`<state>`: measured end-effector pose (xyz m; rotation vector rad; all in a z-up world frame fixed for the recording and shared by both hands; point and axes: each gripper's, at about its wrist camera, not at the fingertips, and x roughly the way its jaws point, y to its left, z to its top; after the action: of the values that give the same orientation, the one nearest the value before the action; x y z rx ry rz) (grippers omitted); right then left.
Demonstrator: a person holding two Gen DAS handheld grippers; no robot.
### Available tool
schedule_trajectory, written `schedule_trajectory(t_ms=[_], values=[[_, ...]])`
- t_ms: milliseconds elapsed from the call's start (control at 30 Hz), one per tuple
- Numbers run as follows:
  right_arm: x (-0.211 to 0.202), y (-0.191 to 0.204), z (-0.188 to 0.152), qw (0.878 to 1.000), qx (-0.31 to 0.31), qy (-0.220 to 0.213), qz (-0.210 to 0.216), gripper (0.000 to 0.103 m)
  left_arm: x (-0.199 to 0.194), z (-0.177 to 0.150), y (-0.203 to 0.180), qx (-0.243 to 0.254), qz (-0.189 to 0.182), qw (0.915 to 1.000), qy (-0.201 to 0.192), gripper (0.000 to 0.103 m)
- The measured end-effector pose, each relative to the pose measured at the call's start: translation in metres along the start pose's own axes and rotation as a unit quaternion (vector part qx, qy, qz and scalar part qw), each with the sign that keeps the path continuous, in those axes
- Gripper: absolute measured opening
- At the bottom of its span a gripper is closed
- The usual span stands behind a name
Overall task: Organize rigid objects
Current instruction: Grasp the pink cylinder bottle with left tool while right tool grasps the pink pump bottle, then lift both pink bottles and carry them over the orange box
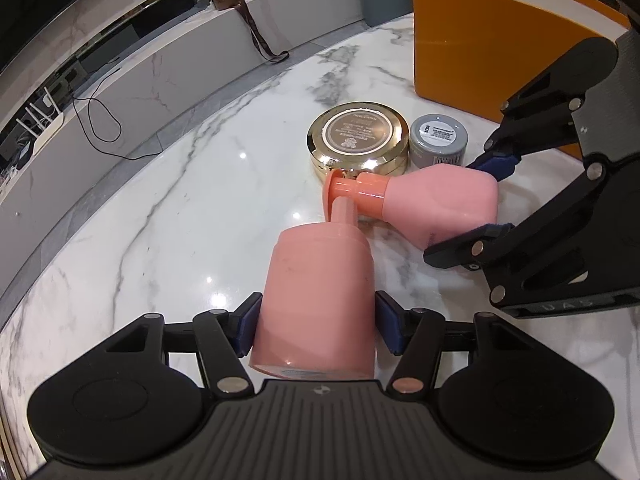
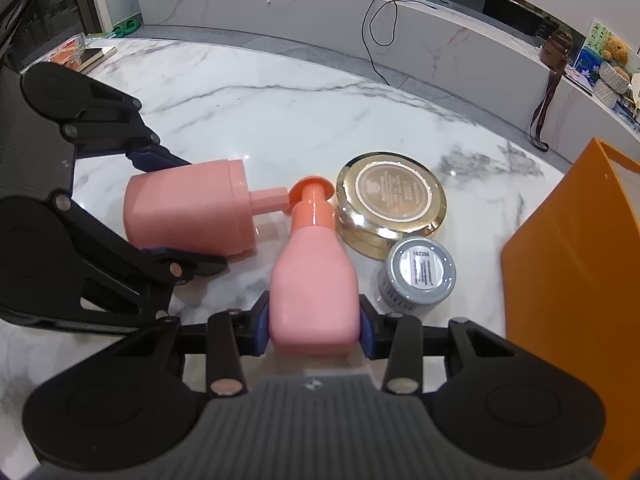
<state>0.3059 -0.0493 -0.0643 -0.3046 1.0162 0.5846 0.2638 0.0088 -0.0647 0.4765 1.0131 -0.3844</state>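
Your left hand-held gripper (image 1: 316,326) reaches forward low over the counter (image 1: 192,216), its blue-padded fingers pinching the round pump bottle (image 1: 316,304) by the lower body, so the bottle lies along the fingers with its neck pointing away from you. Your right hand-held gripper (image 2: 314,322) comes in from the other side, at an angle to the left one, and is pinching the flask bottle (image 2: 314,292) near its base; that bottle also lies along the fingers, orange pump head forward. The two pump heads meet in the middle, touching or nearly so; you cannot tell which. The pump bottle is a smooth matte pink cylinder with a stepped shoulder and a narrow neck. The flask bottle is a softer pink, flat-sided with rounded shoulders and a glossy orange collar and disc top. Just beyond the pump heads sits the gold tin (image 2: 391,204), low, round and mirror-shiny with a brown label on top. Beside it stands the grey jar (image 2: 418,276), small and cylindrical, with a white printed label. The orange box (image 1: 492,40), open-topped and matte, stands behind them on the white, grey-veined, polished marble.
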Motion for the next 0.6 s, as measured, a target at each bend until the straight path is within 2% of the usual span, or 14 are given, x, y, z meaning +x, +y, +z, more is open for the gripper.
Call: schedule_trajectory(t_ms=[600], values=[[-0.050, -0.010, 0.005, 0.999, 0.022, -0.046, 0.015, 0.042, -0.049, -0.002, -0.005, -0.014, 0.034, 0.9992, -0.015, 0.066]])
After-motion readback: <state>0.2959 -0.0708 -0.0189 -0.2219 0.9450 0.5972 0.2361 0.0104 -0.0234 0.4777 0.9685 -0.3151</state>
